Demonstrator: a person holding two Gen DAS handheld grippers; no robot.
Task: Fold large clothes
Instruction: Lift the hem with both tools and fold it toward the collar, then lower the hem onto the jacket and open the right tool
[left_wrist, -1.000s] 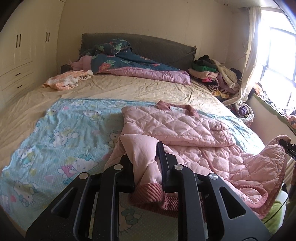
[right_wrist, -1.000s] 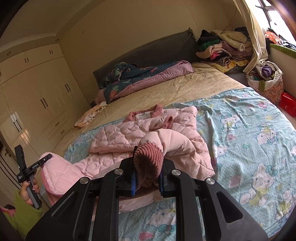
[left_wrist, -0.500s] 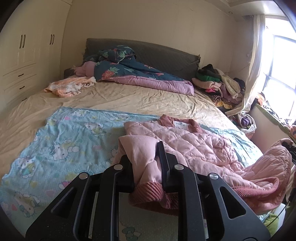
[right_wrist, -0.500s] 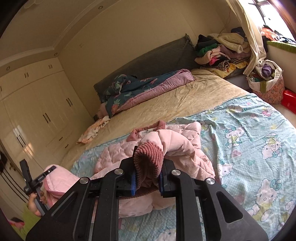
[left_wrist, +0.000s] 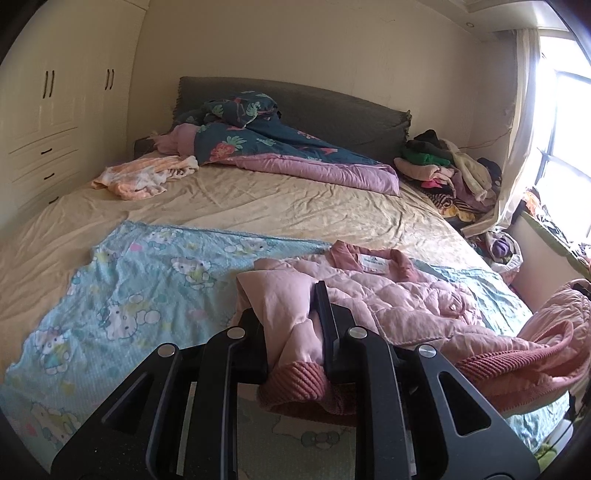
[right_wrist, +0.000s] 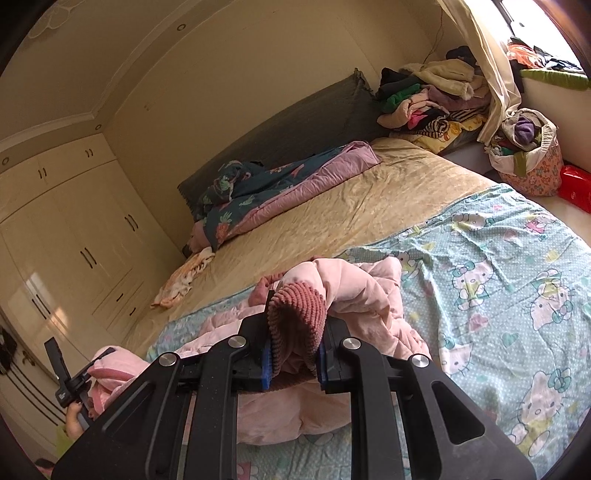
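A pink quilted jacket (left_wrist: 399, 299) with dark pink ribbed cuffs lies on the Hello Kitty sheet (left_wrist: 140, 295) at the near end of the bed. My left gripper (left_wrist: 291, 325) is shut on one sleeve end, its ribbed cuff (left_wrist: 295, 384) hanging below the fingers. My right gripper (right_wrist: 295, 332) is shut on the other ribbed cuff (right_wrist: 297, 310), held above the sheet (right_wrist: 509, 280). The left gripper also shows at the far left of the right wrist view (right_wrist: 74, 384), holding pink fabric.
A folded quilt (left_wrist: 280, 155) lies by the dark headboard (left_wrist: 332, 107). An orange garment (left_wrist: 144, 177) lies on the beige sheet. A clothes pile (left_wrist: 450, 170) and a bag (right_wrist: 524, 155) stand by the window. Wardrobes (right_wrist: 74, 236) line the left wall.
Both grippers have lifted and carried the sleeve cuffs forward toward the jacket's collar. The sleeves now fold over the jacket body. Both stay shut.
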